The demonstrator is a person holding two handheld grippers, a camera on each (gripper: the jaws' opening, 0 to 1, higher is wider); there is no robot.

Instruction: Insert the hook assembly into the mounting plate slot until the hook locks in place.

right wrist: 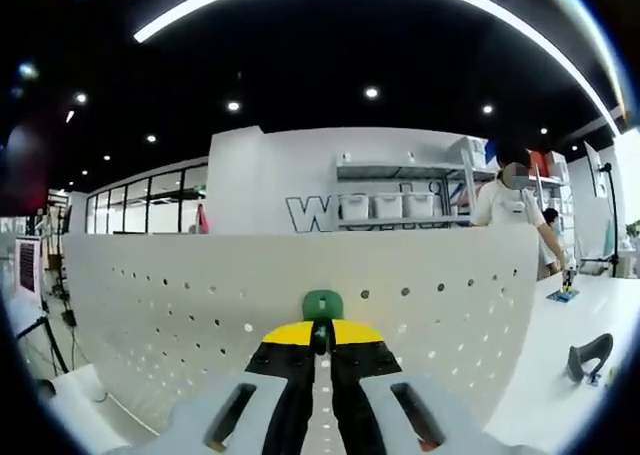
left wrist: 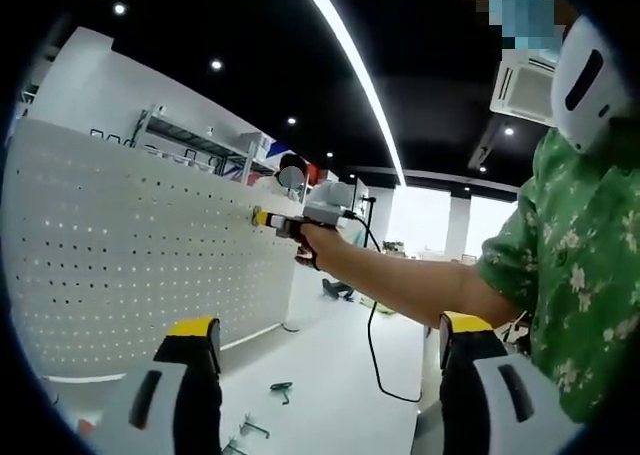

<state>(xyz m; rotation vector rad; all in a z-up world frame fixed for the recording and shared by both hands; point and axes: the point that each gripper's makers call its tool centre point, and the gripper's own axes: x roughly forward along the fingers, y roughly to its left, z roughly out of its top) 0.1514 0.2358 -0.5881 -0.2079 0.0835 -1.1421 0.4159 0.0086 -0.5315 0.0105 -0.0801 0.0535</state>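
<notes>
At the white pegboard mounting plate [right wrist: 300, 295], the right gripper [right wrist: 322, 337] presses a green-headed hook assembly [right wrist: 323, 304] against the perforated face, jaws pinched nearly together on the hook's stem. The hook sits just below the plate's top edge, its green head touching or almost touching the board; whether its prongs have entered the holes cannot be told. The insertion step looks to be in hand and not yet finished. The next move likely calls for a steady push straight into the holes, then a settling motion until the hook catches, before the jaws let go.

From the left gripper view, the person's outstretched forearm [left wrist: 400, 280] runs level toward the plate [left wrist: 130, 265], the hand wrapped around the right gripper [left wrist: 262, 218] at the board's upper edge. The left gripper [left wrist: 335, 340] hangs back, well apart from the plate, jaws spread wide and holding nothing. Spare hooks [left wrist: 281, 388] lie on the table [left wrist: 340, 375] below the plate.
</notes>
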